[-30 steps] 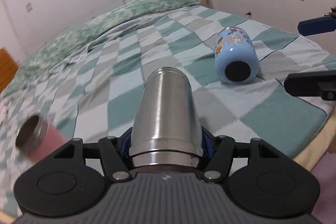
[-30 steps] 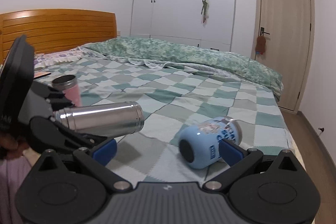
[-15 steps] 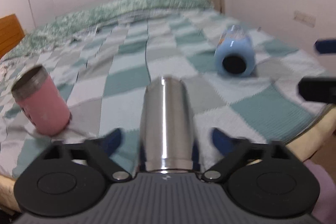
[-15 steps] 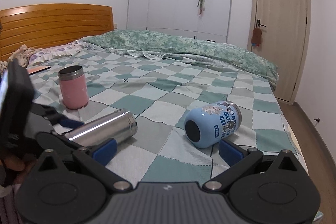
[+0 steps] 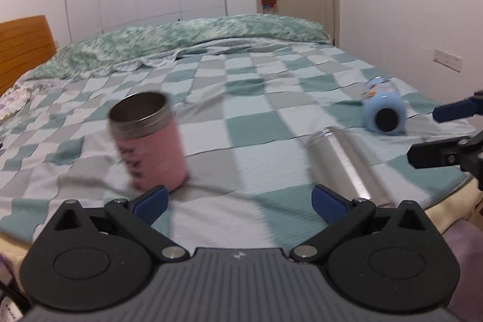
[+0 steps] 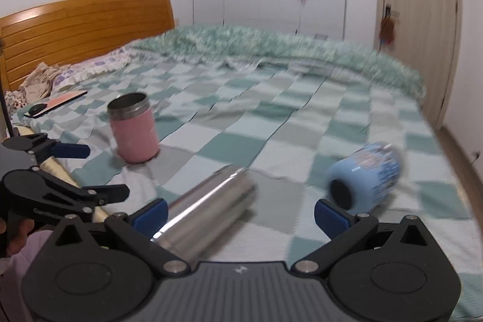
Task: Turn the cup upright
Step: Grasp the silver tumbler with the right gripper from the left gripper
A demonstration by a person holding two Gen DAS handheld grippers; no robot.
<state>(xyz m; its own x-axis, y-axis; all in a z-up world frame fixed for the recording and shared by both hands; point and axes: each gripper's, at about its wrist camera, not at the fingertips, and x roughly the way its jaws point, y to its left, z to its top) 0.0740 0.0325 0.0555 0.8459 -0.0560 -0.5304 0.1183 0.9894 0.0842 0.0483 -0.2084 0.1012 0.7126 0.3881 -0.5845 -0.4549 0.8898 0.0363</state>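
A steel cup (image 5: 347, 162) lies on its side on the checked bedspread near the bed's front edge; it also shows in the right wrist view (image 6: 208, 210). A pink cup (image 5: 149, 141) stands upright, mouth up, to its left, also in the right wrist view (image 6: 132, 127). A blue printed cup (image 5: 383, 110) lies on its side at the right, also in the right wrist view (image 6: 366, 175). My left gripper (image 5: 238, 201) is open and empty, in front of the gap between the pink and steel cups. My right gripper (image 6: 240, 208) is open and empty, between the steel and blue cups.
The bed's front edge (image 5: 446, 201) runs close under both grippers. A green quilt (image 6: 271, 47) lies bunched across the far side. A wooden headboard (image 6: 81, 26) stands at the left, with a phone and small items (image 6: 57, 103) near it. Wardrobes and a door are behind.
My left gripper has let go of the steel cup, opened wide and swung left. The steel cup now lies on the bed. The right gripper has shifted left.
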